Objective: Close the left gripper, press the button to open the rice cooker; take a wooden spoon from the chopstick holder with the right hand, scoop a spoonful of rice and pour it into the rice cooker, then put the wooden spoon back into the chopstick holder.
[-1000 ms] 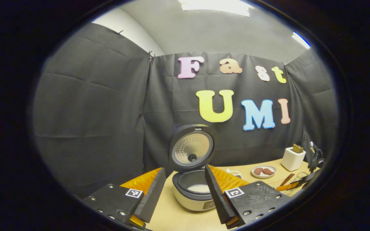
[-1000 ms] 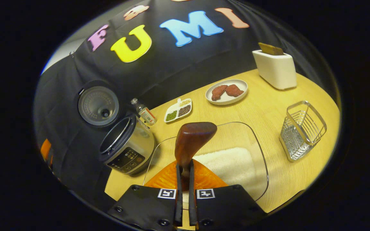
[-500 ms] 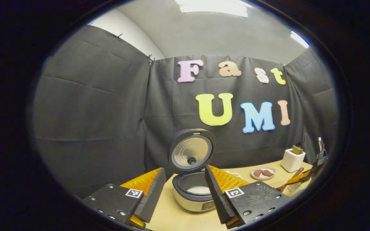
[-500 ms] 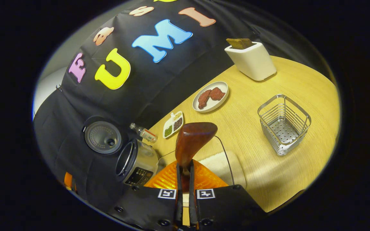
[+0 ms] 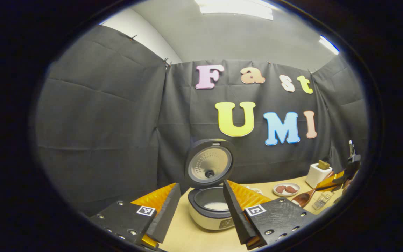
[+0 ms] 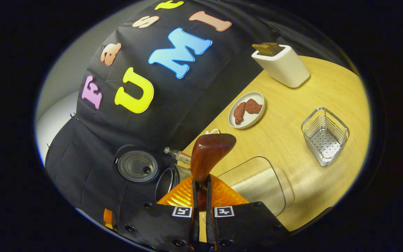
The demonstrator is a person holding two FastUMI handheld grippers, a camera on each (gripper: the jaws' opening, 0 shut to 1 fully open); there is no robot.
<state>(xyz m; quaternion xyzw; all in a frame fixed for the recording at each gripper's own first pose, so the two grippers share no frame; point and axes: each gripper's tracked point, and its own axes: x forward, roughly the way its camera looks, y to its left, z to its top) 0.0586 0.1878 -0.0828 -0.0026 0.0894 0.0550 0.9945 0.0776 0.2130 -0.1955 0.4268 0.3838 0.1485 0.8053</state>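
Presently, rice cooker (image 5: pixel 211 210) as landmark: standing on the wooden surface (image 6: pixel 292 119), lid (image 5: pixel 210 164) raised upright behind the pot, a pale layer showing inside the inner pot. Left gripper (image 5: pixel 201 206): fingers spread wide to either side of the rice cooker, holding nothing. Right gripper (image 6: pixel 201 196): fingers pressed together on the handle of the wooden spoon (image 6: pixel 208 154), bowl of the spoon pointing forward, to the right of the rice cooker. Glass container of rice (image 6: pixel 257 185): on the surface just right of the rice cooker, below the spoon. Small bottle (image 6: pixel 178 155): lying just beside the rice cooker. Wire chopstick holder (image 6: pixel 324 135): well to the right, nothing inside. Plate with two reddish pieces (image 6: pixel 246 110): beyond the container. White toaster (image 6: pixel 281 64): farthest from the rice cooker, by the cloth wall
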